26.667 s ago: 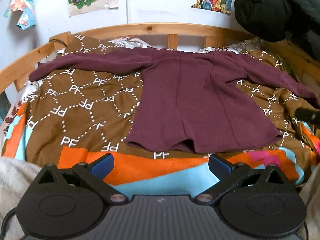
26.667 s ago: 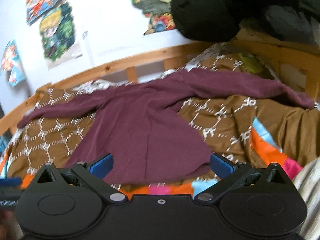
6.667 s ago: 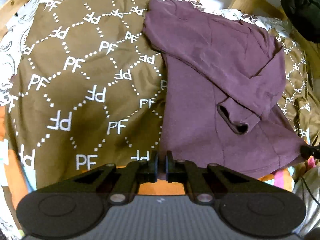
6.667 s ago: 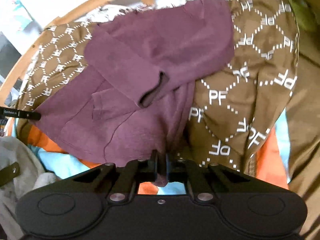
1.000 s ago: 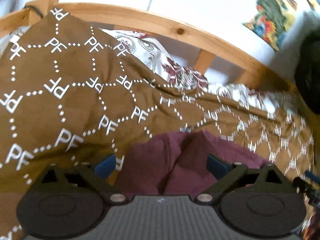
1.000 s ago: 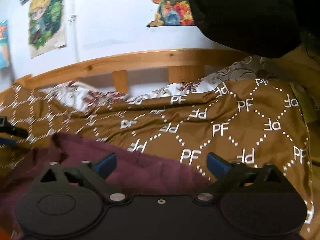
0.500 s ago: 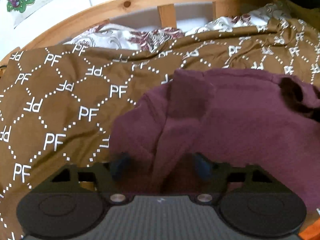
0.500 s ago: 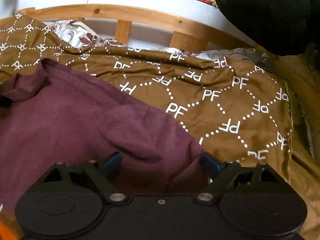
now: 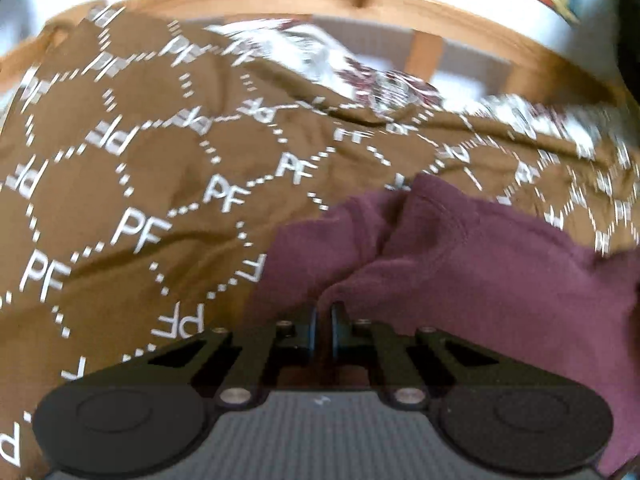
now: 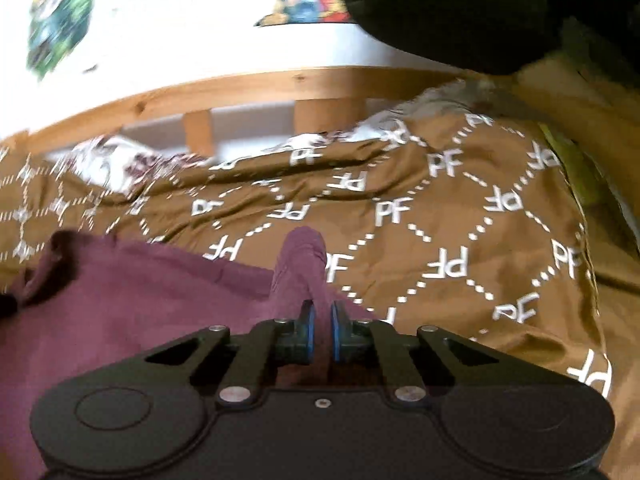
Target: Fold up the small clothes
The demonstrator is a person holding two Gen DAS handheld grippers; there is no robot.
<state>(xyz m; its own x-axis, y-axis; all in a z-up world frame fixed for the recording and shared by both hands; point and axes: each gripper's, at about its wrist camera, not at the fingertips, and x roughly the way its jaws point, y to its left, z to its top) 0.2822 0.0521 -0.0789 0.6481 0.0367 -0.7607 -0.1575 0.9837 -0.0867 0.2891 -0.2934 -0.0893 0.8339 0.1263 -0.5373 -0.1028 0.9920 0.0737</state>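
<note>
The maroon long-sleeved top lies folded on the brown patterned blanket. My left gripper is shut on the top's left edge, where the cloth bunches into a ridge. In the right wrist view the top spreads to the left. My right gripper is shut on its right edge, and a pinched fold of cloth stands up just beyond the fingertips.
A wooden bed rail runs across the back, with a white flowered sheet below it. A black jacket hangs at the upper right. Posters are on the white wall.
Both grippers have closed from open onto the top's edges. Both views are blurred from motion and the cloth has bunched at the fingertips.
</note>
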